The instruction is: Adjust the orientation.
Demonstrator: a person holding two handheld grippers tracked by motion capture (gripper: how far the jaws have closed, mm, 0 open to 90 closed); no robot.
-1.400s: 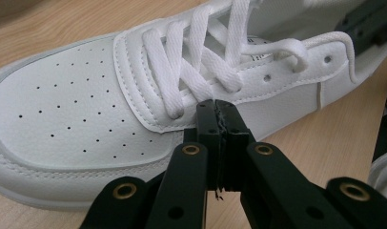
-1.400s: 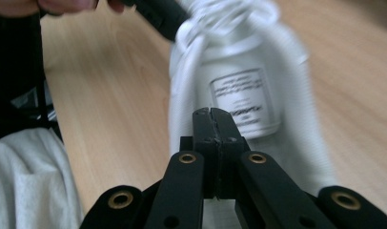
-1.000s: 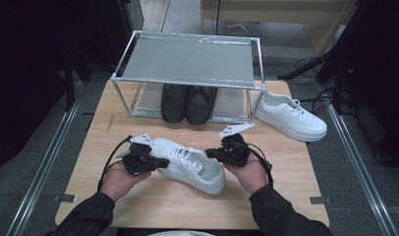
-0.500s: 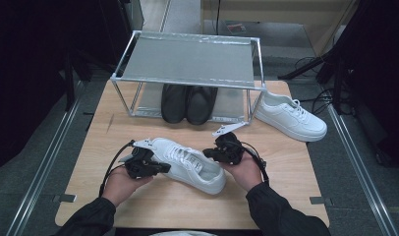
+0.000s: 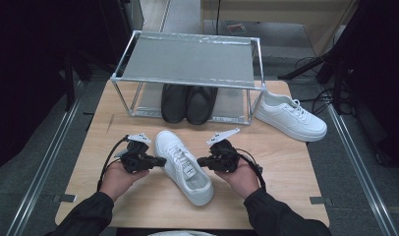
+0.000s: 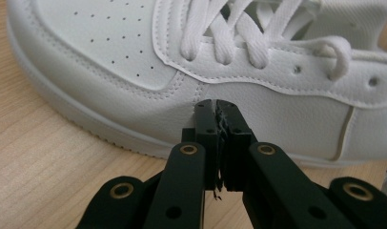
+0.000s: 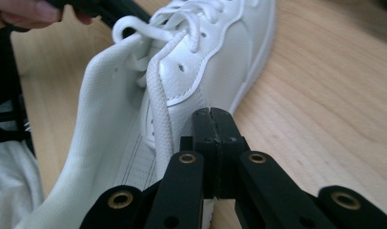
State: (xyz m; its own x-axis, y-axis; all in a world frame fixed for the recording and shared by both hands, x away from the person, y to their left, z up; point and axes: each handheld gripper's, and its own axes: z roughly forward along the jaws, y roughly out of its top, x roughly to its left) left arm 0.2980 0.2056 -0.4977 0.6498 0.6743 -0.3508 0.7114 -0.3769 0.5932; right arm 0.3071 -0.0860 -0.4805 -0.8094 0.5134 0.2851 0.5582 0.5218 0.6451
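1. A light wooden table [image 5: 286,162] carries everything.
2. A metal shelf rack [image 5: 187,64] stands at its far edge.
3. A white sneaker [image 5: 183,167] lies near the front.
4. A second white sneaker [image 5: 291,118] lies just right of the rack.

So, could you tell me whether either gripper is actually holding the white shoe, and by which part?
Neither holds it. The left gripper is shut with its tips against the side of the white shoe; the right gripper is shut at the opposite side.
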